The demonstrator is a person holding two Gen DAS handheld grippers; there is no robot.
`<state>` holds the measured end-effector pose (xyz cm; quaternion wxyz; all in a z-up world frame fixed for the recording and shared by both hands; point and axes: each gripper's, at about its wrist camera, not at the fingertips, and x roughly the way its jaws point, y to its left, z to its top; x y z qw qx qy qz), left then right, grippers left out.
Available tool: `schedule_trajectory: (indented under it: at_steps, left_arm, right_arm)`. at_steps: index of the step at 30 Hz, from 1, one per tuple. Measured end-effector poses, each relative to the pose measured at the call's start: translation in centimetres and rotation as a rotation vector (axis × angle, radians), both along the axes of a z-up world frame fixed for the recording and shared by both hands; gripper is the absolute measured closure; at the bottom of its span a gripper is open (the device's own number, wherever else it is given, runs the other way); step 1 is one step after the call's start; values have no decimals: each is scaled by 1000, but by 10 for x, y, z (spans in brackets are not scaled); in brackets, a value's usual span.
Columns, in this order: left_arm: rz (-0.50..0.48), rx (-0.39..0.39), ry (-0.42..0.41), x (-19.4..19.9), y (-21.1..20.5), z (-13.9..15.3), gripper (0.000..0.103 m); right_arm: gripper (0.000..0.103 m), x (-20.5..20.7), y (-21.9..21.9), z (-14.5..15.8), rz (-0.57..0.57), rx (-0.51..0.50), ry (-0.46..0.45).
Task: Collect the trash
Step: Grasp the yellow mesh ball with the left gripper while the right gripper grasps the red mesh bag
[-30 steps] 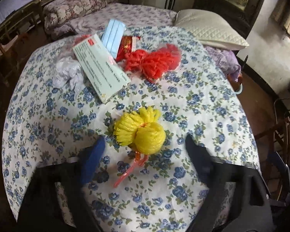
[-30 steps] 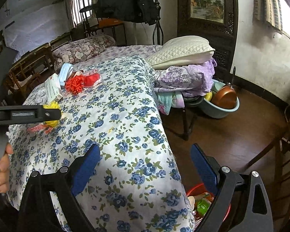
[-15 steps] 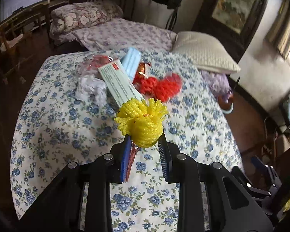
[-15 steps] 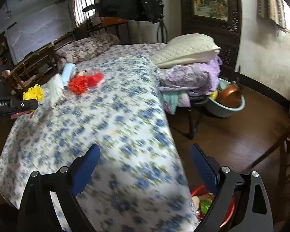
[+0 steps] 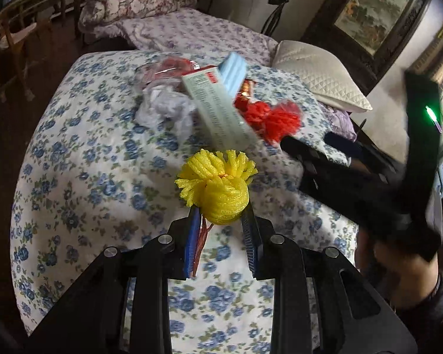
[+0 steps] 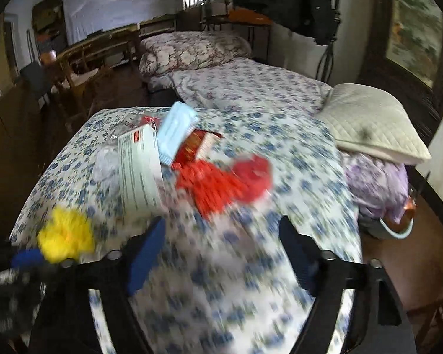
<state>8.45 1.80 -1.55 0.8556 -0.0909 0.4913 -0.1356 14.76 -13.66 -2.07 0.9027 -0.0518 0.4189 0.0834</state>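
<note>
Trash lies heaped at the far end of the flowered tablecloth (image 5: 82, 177): a crumpled tissue (image 5: 165, 109), a printed box (image 5: 218, 112), a blue mask (image 5: 233, 72), a shiny wrapper (image 5: 245, 91) and a red foam net (image 5: 276, 118), all touching or overlapping, as if swept together for picking. One piece is already off the cloth: the left gripper (image 5: 221, 230) has its jaws narrowed on a yellow foam net (image 5: 218, 185), pads squeezing its lower part with a pink strip dangling between them, held clear of the table, I'd judge for carrying to a bin. The right gripper (image 6: 221, 253) comes in blurred from the side, its jaws closing with nothing between them, aimed toward the red net, likely its next pick
</note>
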Motion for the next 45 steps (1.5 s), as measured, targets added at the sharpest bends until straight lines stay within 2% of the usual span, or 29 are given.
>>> schedule_trajectory:
  at_steps: [2, 4, 5, 7, 9, 14, 19, 23, 28, 29, 33, 34, 40, 42, 44, 45]
  left_arm:
    - [9, -4, 8, 2, 4, -2, 74]
    - [11, -10, 18, 3, 5, -5, 74]
    - [12, -9, 19, 4, 5, -5, 74]
    - [11, -10, 18, 3, 5, -5, 74]
    - [10, -3, 20, 3, 4, -6, 74]
    - [3, 9, 0, 2, 1, -3, 74]
    - [-1, 30, -2, 0, -5, -5, 74]
    - [1, 61, -9, -2, -14, -5, 74]
    - [-7, 105, -16, -2, -21, -9, 74]
    - [-7, 110, -15, -1, -21, -10, 74]
    - [-6, 127, -9, 2, -22, -13, 74]
    - [-5, 129, -6, 2, -22, -14, 74]
    - [-4, 151, 1, 5, -25, -18, 68]
    - [0, 153, 5, 6, -22, -20, 58]
    - [5, 153, 5, 6, -18, -21, 55]
    - [9, 155, -1, 5, -15, -20, 50]
  right_arm:
    - [46, 13, 7, -4, 7, -11, 19]
    - [49, 23, 14, -8, 4, -26, 33]
    - [55, 25, 15, -9, 1, -29, 34]
    - [75, 26, 16, -13, 3, -17, 50]
    - [87, 19, 13, -11, 22, 31, 55]
    - [90, -13, -11, 3, 29, 144, 27]
    - [90, -62, -37, 13, -25, 175, -21]
    - [90, -88, -51, 9, -62, 195, -35]
    - [86, -107, -59, -5, -76, 232, -21]
    - [81, -107, -60, -6, -75, 236, -17]
    - [48, -106, -62, -13, -50, 275, 16]
    - [45, -105, -63, -15, -45, 265, 13]
    - [34, -100, -52, -21, 6, 212, 16]
    - [34, -95, -45, -24, 27, 203, 21]
    - [34, -90, -37, -28, 44, 190, 29]
    - [34, -88, -33, -30, 55, 187, 30]
